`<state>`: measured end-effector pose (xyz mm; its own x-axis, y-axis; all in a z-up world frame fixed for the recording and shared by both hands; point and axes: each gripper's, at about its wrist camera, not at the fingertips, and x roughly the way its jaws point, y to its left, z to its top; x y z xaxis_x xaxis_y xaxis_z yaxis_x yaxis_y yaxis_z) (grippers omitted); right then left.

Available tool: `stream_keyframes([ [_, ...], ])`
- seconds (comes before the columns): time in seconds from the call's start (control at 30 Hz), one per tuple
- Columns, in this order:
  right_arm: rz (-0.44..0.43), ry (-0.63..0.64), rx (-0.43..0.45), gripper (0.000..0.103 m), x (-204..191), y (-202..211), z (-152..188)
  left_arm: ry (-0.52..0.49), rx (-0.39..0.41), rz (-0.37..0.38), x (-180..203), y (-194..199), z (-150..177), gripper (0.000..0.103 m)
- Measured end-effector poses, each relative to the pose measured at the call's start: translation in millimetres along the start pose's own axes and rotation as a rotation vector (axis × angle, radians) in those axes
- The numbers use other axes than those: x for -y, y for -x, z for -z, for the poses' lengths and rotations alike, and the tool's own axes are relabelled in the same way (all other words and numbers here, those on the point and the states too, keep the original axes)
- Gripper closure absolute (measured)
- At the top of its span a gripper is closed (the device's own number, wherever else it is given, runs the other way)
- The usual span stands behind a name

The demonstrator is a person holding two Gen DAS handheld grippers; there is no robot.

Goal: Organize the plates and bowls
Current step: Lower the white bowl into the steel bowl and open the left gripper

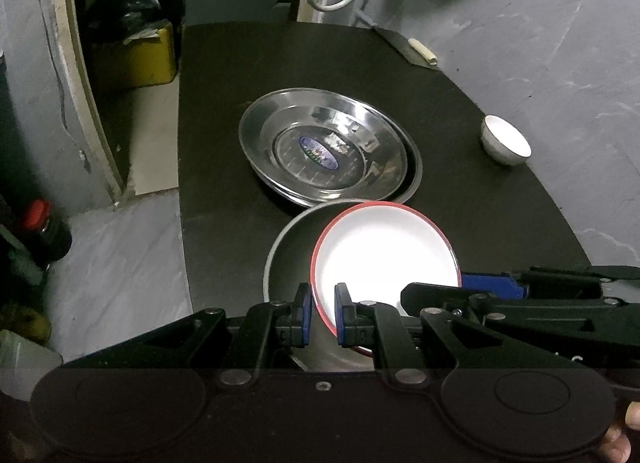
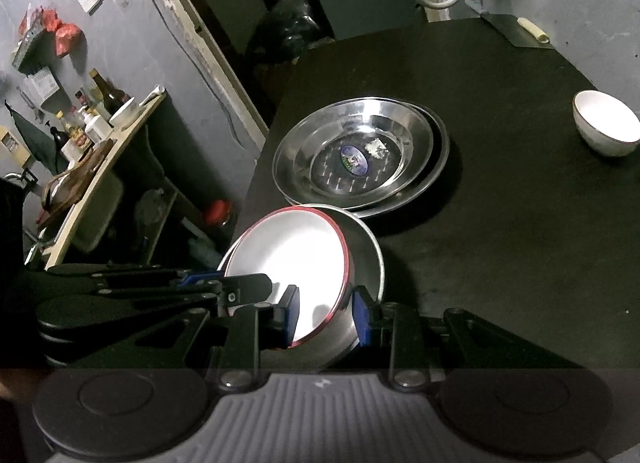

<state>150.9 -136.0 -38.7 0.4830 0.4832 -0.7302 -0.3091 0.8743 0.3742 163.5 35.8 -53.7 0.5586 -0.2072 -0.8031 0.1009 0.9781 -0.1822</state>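
Left wrist view, tool: the left gripper [image 1: 322,313] is clamped on the near rim of the red-rimmed plate [image 1: 384,255], one pad either side of the edge.
Left wrist view, plate: it sits tilted inside the steel bowl [image 1: 286,259], near the front of the black table [image 1: 460,95].
Left wrist view, rest: two stacked steel plates [image 1: 324,151] lie just behind; a small white bowl [image 1: 506,139] stands well apart on the right. The right gripper comes in from the right, but its grip is hidden here.

Right wrist view, tool: the right gripper [image 2: 324,315] straddles both the plate rim and the steel bowl's wall; its jaws look pressed on the pair.
Right wrist view, only here: the steel bowl [image 2: 366,259] sits close to the table's left edge, with a cluttered shelf [image 2: 92,135] beyond.

Risk: the plate is slanted, so letting go unevenly could make it slide or clatter.
Risk: pushing leftward could carry the bowl over the edge.
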Motion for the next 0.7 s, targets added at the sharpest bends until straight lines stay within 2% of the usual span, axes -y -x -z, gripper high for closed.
stream_keyframes([
  [0.7,-0.005,0.016,-0.041,0.070,-1.2,-10.4,-3.7,0.019,-0.021,-0.024,-2.3,-7.5,-3.3,0.091],
])
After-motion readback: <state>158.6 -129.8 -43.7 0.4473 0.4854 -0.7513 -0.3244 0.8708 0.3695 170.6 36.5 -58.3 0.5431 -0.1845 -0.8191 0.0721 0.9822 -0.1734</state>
